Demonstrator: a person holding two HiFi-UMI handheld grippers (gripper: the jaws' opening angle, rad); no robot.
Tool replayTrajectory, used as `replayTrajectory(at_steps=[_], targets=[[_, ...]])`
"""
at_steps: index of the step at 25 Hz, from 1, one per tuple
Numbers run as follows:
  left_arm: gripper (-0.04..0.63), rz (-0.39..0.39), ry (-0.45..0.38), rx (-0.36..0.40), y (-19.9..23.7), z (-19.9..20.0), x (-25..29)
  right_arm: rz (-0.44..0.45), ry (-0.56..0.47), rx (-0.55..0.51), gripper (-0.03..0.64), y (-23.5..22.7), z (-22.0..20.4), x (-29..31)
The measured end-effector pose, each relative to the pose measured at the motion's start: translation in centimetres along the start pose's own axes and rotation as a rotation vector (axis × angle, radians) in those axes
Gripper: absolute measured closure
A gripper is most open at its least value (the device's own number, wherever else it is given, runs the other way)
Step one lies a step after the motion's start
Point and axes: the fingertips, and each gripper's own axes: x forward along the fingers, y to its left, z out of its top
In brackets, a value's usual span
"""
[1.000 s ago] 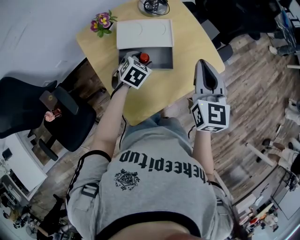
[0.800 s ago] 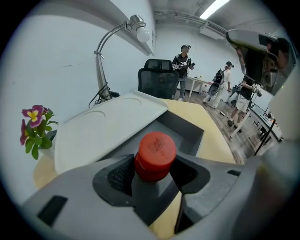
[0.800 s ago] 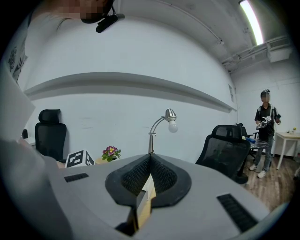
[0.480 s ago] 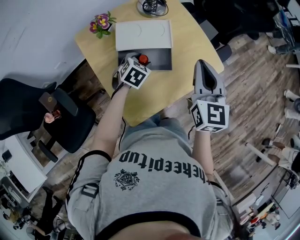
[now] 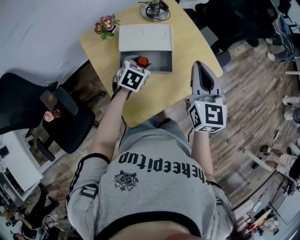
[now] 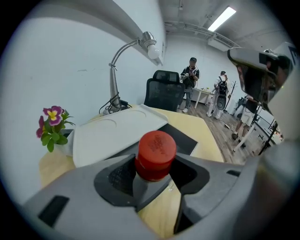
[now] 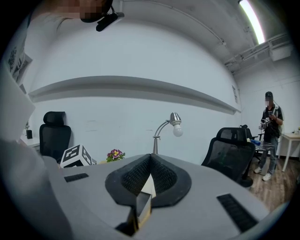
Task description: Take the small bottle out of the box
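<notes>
The small bottle (image 6: pixel 155 149) has a red cap and stands upright between the jaws of my left gripper (image 6: pixel 154 176), whose pads press on its neck below the cap. These jaws have just been closing on it. In the head view the left gripper (image 5: pixel 137 64) holds the bottle (image 5: pixel 143 61) over the left end of the open grey box (image 5: pixel 161 62), in front of its white lid (image 5: pixel 145 37). My right gripper (image 5: pixel 201 68) hovers over the table's right edge, apart from the box, its jaws shut on nothing (image 7: pixel 146 183).
A wooden table (image 5: pixel 187 42) carries a small flower pot (image 5: pixel 106 24) at its back left and a desk lamp's base (image 5: pixel 153 10) behind the lid. A black office chair (image 5: pixel 37 108) stands at the left. People stand far off (image 6: pixel 191 79).
The left gripper has risen a little with the red-capped bottle between its jaws. The right gripper has kept still.
</notes>
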Motion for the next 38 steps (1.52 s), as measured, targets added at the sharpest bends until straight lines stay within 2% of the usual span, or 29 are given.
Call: replayTrajectory(at_steps=[14, 26, 38], targets=[[0.371, 0.094, -0.161, -0.066, -1.6, 2.6, -7.3, 0.114, -0.044, -0.021, 0.615, 2.1, 1.7, -1.7], [0.371, 0.164, -0.309, -0.145, -5.1, 3.3, -14.6, 0.189, -0.096, -0.036, 0.616, 3.5, 3.5, -5.6], [0.371, 0.267, -0.459, -0.155, -9.2, 3.6, -21.6, 0.273, -0.152, -0.061, 0.615, 5.2, 5.0, -9.8]])
